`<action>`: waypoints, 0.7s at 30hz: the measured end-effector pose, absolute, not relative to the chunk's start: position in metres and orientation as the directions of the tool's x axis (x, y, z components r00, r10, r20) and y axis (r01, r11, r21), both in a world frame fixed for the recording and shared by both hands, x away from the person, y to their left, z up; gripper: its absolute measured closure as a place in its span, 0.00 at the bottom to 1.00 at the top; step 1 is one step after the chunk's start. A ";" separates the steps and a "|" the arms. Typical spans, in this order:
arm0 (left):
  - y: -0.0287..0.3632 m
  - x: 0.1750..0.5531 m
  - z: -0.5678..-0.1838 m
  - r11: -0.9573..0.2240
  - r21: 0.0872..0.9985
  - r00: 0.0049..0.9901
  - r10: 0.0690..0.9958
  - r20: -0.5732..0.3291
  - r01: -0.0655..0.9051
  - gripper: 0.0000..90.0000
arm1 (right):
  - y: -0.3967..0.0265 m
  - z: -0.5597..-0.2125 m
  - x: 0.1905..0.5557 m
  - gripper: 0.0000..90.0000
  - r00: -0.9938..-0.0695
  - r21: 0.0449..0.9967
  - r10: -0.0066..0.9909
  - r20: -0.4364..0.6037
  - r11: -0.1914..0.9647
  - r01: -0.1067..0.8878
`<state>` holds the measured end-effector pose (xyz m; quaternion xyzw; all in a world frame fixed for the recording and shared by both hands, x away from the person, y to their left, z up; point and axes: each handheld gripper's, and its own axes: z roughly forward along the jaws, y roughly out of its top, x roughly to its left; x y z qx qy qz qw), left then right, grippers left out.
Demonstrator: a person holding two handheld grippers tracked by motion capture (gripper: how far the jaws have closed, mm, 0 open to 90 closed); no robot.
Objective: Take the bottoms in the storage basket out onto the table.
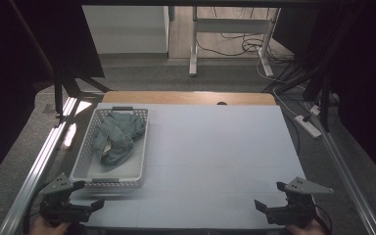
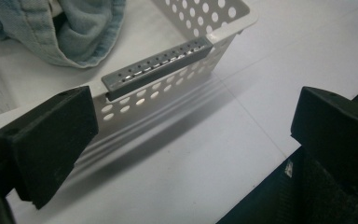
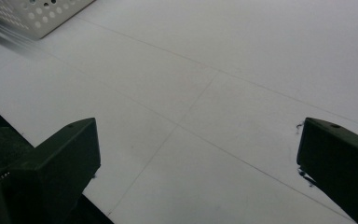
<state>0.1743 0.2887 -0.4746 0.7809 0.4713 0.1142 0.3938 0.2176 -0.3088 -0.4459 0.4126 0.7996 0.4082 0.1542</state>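
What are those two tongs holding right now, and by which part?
Nothing. The left tongs and right tongs both stand open over the table; the denim cloth lies untouched in the white basket.

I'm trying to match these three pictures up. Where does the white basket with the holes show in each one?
High view: the white perforated basket sits at the table's left, blue cloth inside.
Left gripper view: its near wall with the grey handle runs across the upper half, close ahead.
Right gripper view: one corner peeks in at top left.
Shared landmark: the white table top.
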 end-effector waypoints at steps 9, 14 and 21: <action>0.290 0.175 -0.475 -0.236 0.715 0.532 0.818 -0.220 0.658 0.00 | -0.307 -0.446 0.219 0.00 -0.628 0.770 0.773 0.087 0.348 0.535; 0.291 0.177 -0.475 -0.226 0.715 0.540 0.805 -0.245 0.661 0.00 | -0.305 -0.447 0.219 0.00 -0.635 0.764 0.769 0.077 0.363 0.533; 0.290 0.177 -0.475 -0.217 0.722 0.554 0.789 -0.267 0.657 0.00 | -0.304 -0.447 0.219 0.00 -0.645 0.758 0.761 0.075 0.377 0.533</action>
